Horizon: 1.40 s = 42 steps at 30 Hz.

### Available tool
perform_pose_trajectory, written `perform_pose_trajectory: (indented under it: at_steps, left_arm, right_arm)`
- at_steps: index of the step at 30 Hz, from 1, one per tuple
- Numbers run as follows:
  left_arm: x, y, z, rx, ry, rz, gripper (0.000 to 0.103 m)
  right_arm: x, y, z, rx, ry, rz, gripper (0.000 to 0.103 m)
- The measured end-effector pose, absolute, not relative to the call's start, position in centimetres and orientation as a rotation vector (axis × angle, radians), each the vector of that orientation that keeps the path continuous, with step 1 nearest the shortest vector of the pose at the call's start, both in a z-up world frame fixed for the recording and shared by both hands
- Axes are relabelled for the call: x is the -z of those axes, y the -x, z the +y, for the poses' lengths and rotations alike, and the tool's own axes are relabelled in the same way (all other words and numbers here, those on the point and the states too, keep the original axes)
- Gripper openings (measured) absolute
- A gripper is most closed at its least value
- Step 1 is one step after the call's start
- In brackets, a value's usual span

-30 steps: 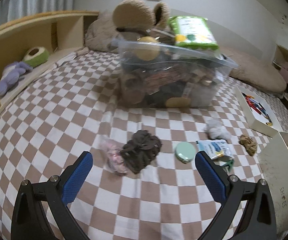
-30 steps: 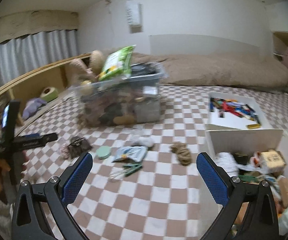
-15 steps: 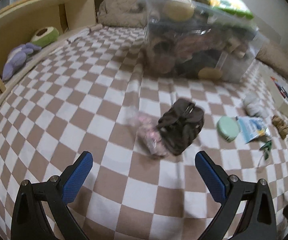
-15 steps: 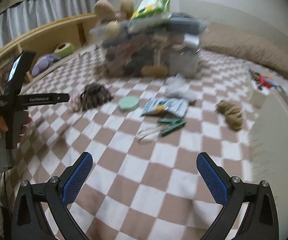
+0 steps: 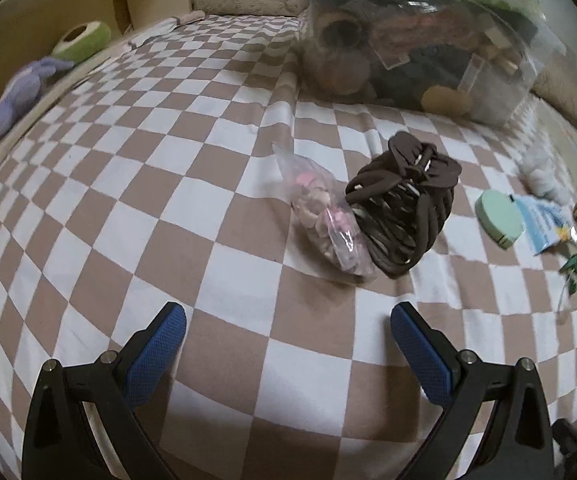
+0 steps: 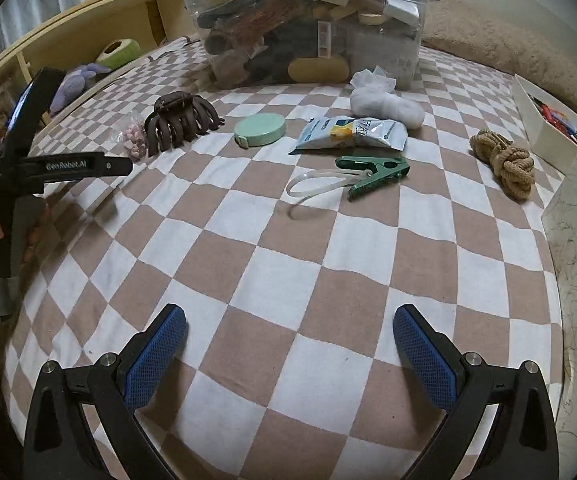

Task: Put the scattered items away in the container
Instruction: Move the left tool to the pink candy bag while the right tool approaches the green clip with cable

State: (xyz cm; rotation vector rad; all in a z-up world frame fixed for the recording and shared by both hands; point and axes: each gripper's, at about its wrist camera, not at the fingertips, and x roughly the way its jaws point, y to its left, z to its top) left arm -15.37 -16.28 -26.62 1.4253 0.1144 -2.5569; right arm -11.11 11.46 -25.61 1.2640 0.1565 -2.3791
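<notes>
My left gripper (image 5: 288,336) is open and empty, low over the checkered bed, just short of a clear bag of pink bits (image 5: 326,216) and a brown hair claw (image 5: 402,204) lying side by side. My right gripper (image 6: 290,340) is open too, with bare cloth between its pads. Ahead of it lie a green clip with a clear loop (image 6: 372,174), a blue-white sachet (image 6: 352,136), a mint round case (image 6: 259,130), a white wad (image 6: 386,104) and a tan rope knot (image 6: 504,162). The hair claw (image 6: 180,122) and the bag (image 6: 134,142) lie at its left.
A full clear plastic bin (image 6: 308,28) stands at the back of the bed. A white box wall (image 6: 576,224) rises at the right, with a white tray of pens (image 6: 544,120) behind it. A hand holds the left gripper's body (image 6: 20,176). Plush toys (image 5: 28,88) sit on the wooden shelf.
Both grippers have dropped lower and moved forward toward the scattered items. The left one closed in on the hair claw and bag. Both stayed open.
</notes>
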Motion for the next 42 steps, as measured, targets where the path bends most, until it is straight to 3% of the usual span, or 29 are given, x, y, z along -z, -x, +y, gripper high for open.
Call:
perform_pose_trajectory:
  at_steps: [8, 35, 37, 42]
  left_arm:
    - [27.2, 15.6, -16.4, 2.543, -1.409, 0.081, 0.103]
    - [27.5, 18.0, -16.6, 2.565, -1.354, 0.141, 0.102]
    - [27.2, 18.0, -16.4, 2.595, -1.346, 0.144, 0.096]
    - [26.7, 17.9, -15.8, 2.674, -1.341, 0.156, 0.069]
  right_arm:
    - [26.6, 10.8, 10.2, 2.408, -1.291, 0.313, 0.103]
    - [27.4, 19.1, 10.2, 2.384, -1.323, 0.116, 0.103]
    - [27.3, 19.4, 10.3, 2.378, -1.313, 0.098, 0.103]
    - [27.2, 19.0, 10.9, 2.376, -1.273, 0.051, 0.103]
